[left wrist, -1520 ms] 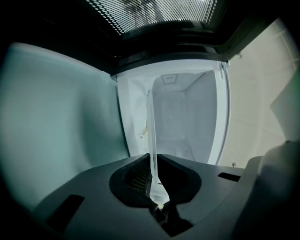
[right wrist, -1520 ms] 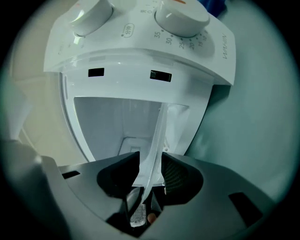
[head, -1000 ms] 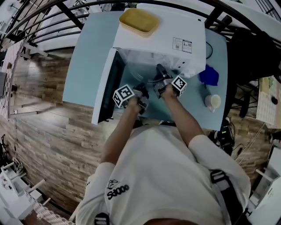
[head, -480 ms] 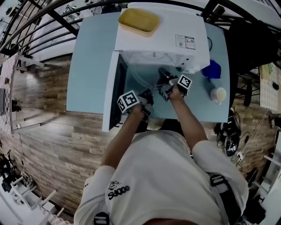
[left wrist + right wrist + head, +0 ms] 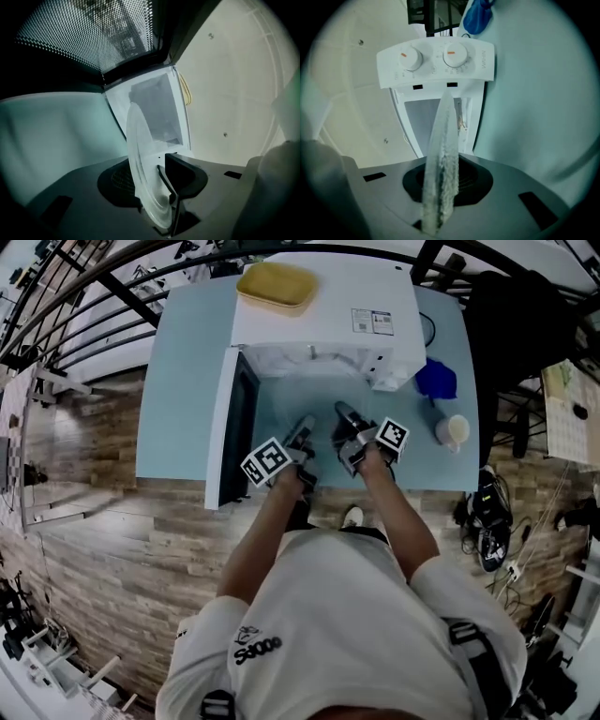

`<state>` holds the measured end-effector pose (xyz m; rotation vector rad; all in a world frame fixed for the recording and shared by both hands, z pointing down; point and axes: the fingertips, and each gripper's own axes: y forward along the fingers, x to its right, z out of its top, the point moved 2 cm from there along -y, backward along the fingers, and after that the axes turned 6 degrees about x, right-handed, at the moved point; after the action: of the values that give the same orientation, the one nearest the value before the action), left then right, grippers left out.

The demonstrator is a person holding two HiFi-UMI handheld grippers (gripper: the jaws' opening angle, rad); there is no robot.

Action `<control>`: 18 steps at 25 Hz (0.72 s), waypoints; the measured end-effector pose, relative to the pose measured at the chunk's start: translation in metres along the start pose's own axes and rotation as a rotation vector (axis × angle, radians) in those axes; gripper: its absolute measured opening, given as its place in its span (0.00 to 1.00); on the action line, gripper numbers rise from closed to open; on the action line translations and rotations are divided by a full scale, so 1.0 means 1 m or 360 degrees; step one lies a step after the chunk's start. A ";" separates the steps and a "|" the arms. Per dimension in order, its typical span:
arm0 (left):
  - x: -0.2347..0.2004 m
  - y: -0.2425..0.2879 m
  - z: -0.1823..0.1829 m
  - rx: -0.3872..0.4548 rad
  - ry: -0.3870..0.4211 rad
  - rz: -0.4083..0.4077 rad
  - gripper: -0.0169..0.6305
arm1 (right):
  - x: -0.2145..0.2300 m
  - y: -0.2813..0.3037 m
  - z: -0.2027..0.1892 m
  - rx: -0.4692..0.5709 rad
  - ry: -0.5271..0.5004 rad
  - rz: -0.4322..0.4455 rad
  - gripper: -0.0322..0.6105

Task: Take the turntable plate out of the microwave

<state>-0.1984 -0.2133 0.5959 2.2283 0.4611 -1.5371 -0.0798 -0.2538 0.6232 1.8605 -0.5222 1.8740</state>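
Observation:
The clear glass turntable plate [image 5: 440,154] stands on edge between the jaws of my right gripper [image 5: 436,211], which has closed on its rim. The same plate [image 5: 140,159] runs edge-on through my left gripper [image 5: 157,192]; those jaws have just been opening, and the plate sits loose between them beside the dark right pad [image 5: 180,171]. In the head view both grippers, left [image 5: 305,427] and right [image 5: 342,413], are over the blue table [image 5: 187,381], just outside the white microwave [image 5: 319,310]. Its door [image 5: 230,427] stands open to the left.
A yellow tray [image 5: 275,285] lies on top of the microwave. A blue cloth [image 5: 436,379] and a pale cup [image 5: 453,431] sit on the table to the right. The microwave's dial panel [image 5: 436,65] faces the right gripper. The table's near edge is just below the grippers.
Both grippers have drawn back out of the microwave's mouth toward the person, bringing the plate with them. The left gripper's jaws stand wider than before.

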 end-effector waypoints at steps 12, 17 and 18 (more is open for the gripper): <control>0.113 -0.035 -0.058 0.0113 0.0517 -0.0371 0.17 | -0.106 -0.114 0.023 0.0020 -0.0229 0.0348 0.08; 0.168 -0.050 -0.080 0.0168 0.0639 -0.0564 0.17 | -0.155 -0.157 0.029 0.0067 -0.0343 0.0505 0.08; 0.178 -0.054 -0.085 0.0171 0.0653 -0.0593 0.17 | -0.164 -0.165 0.030 0.0072 -0.0361 0.0535 0.08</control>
<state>-0.0947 -0.1167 0.4490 2.6664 0.9821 -1.2805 0.0361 -0.1412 0.4524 2.1370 -0.9258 1.8975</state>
